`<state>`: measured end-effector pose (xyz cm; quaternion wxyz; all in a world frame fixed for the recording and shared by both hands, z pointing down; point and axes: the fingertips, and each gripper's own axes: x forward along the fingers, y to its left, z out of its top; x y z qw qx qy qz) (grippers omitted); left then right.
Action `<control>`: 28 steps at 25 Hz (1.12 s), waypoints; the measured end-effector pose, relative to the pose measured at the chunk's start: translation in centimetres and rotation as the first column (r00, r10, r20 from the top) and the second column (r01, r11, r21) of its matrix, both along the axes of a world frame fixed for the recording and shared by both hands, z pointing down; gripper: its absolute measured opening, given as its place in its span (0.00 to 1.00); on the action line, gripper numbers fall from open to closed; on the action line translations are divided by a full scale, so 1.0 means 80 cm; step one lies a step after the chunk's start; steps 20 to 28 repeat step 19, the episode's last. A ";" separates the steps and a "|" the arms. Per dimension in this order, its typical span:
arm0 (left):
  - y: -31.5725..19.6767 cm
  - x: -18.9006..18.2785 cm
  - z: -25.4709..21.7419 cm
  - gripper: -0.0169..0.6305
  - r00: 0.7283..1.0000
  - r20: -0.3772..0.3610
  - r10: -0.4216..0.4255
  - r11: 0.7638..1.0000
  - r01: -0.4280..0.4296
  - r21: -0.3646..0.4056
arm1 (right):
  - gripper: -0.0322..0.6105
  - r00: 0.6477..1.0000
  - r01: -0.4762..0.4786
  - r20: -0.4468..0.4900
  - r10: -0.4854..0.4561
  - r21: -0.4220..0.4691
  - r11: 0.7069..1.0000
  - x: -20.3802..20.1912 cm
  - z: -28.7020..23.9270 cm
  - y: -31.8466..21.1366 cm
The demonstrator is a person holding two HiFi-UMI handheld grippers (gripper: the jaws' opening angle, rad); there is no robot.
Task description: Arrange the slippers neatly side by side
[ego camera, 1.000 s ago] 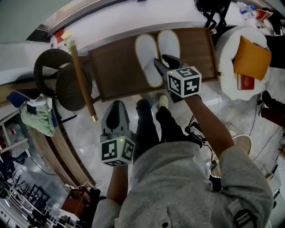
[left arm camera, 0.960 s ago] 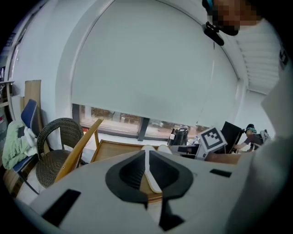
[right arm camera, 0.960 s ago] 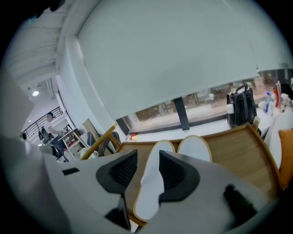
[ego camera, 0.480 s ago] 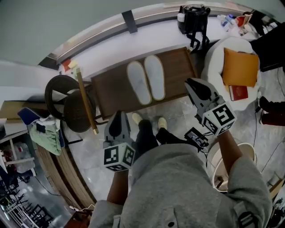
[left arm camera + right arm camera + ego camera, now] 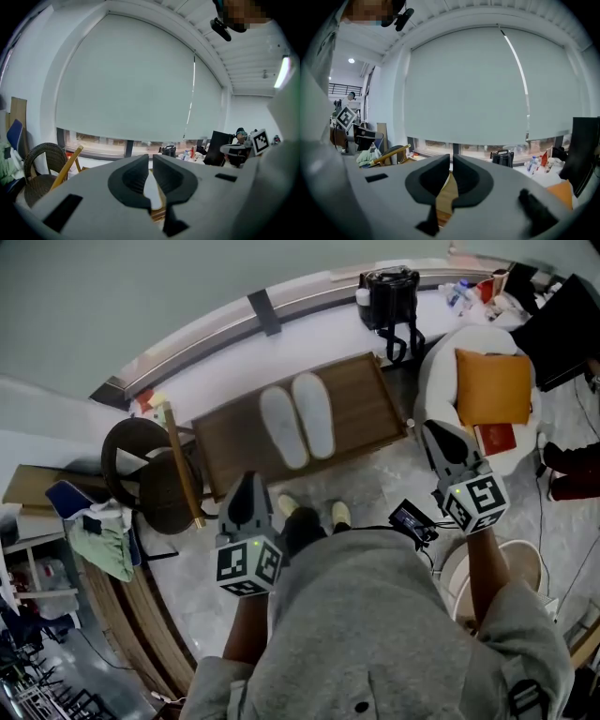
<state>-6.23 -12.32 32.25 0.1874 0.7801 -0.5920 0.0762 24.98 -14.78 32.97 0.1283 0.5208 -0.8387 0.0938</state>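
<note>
The two white slippers (image 5: 297, 421) lie side by side on a low wooden table (image 5: 366, 409), soles down. Their long edges touch or nearly touch and their toes point the same way, towards the window side. They sit on the left-centre part of the table top, and the right part of the top is bare wood.

Neither gripper is near them. The left gripper (image 5: 247, 484) hangs over the floor on the person's side of the table, in front of the table's left end. In the left gripper view its jaws are clenched to a thin slit with nothing gripped. A strip of white slipper and wood shows far beyond the slit. The right gripper (image 5: 434, 431) is off the table's right end, above the floor between the table and a white armchair (image 5: 441, 362). Its jaws are closing and almost together, and nothing is between them. Only the table's wood shows beyond the gap in the right gripper view.

The person's two light shoes (image 5: 313, 512) stand on the floor just in front of the table. An orange cushion (image 5: 492, 385) rests on the armchair with a red book (image 5: 495, 437) beside it. A black bag (image 5: 389, 296) stands on the white ledge behind the table. To the table's left are two dark round chairs (image 5: 141, 460), and a wooden stick (image 5: 180, 470) leans across them. A green cloth (image 5: 103, 547) lies further left.
</note>
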 end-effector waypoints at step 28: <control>0.008 -0.003 -0.014 0.09 1.000 0.014 -0.014 0.999 0.013 0.032 | 0.11 0.999 0.050 -0.001 -0.050 0.028 0.998 -0.051 -0.002 0.000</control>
